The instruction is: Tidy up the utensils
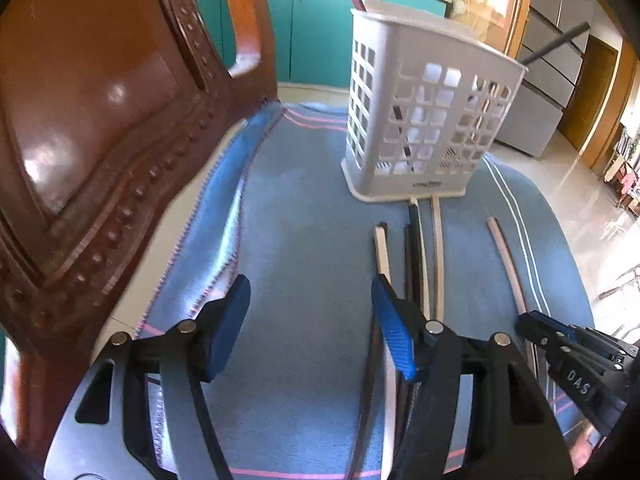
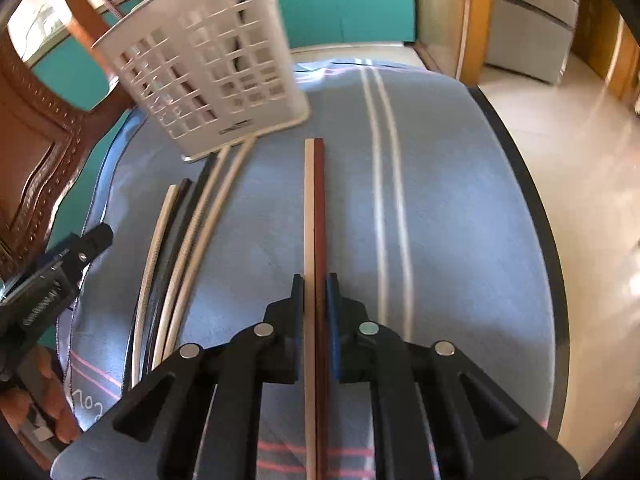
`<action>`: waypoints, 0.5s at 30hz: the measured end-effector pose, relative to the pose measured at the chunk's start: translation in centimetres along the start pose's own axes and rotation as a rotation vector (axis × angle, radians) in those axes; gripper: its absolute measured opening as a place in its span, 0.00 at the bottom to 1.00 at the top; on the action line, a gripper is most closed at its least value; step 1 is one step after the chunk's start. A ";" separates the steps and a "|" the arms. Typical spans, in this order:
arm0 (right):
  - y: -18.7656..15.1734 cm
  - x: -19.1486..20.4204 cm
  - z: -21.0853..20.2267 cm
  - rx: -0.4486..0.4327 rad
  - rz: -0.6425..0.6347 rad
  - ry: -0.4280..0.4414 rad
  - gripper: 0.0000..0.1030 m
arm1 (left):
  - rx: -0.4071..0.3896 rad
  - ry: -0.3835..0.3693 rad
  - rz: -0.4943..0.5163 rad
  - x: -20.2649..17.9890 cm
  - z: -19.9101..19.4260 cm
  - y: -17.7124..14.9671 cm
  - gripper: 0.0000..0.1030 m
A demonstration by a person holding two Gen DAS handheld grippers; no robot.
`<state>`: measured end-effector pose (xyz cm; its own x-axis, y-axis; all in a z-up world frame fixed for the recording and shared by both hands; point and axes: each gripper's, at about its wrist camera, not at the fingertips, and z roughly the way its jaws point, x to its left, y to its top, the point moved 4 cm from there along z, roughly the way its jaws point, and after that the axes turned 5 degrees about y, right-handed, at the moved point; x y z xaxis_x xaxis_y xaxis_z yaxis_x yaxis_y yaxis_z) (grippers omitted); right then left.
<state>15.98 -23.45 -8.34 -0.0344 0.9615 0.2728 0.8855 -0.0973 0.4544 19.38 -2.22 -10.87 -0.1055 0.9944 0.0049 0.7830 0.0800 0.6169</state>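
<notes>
A white perforated utensil basket (image 1: 424, 120) stands on a blue towel (image 1: 304, 220); it also shows in the right wrist view (image 2: 208, 60). It holds a dark red chopstick and a black one. Several chopsticks (image 1: 420, 256) lie in front of it, also visible in the right wrist view (image 2: 188, 240). My left gripper (image 1: 312, 320) is open and empty above the towel, left of the chopsticks. My right gripper (image 2: 315, 280) is shut on a tan and a dark red chopstick (image 2: 314, 208), which point toward the basket. It also shows in the left wrist view (image 1: 560, 344).
A brown leather chair back (image 1: 100, 152) rises close on the left. The round table edge (image 2: 536, 208) curves on the right, with tiled floor beyond. Teal cabinets (image 1: 312, 28) and a grey fridge (image 1: 556, 52) stand behind.
</notes>
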 end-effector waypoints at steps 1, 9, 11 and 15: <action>-0.1 -0.1 -0.1 0.001 0.011 0.001 0.11 | 0.015 -0.012 -0.001 -0.2 0.2 -0.2 0.62; 0.7 -0.5 -0.2 -0.021 0.004 -0.001 0.16 | 0.074 -0.043 0.037 -1.7 1.6 -1.6 0.65; 0.8 -0.4 -0.3 -0.020 0.005 0.001 0.23 | 0.099 -0.071 0.036 -2.1 2.0 -2.0 0.65; 0.9 -0.4 -0.2 -0.018 0.014 0.002 0.28 | 0.107 -0.079 0.053 -2.8 2.5 -2.4 0.66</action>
<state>16.71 -24.01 -7.92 -0.0227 0.9595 0.2808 0.8773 -0.1156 0.4658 19.38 -5.06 -14.32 -0.0168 0.9994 -0.0289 0.8477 0.0295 0.5296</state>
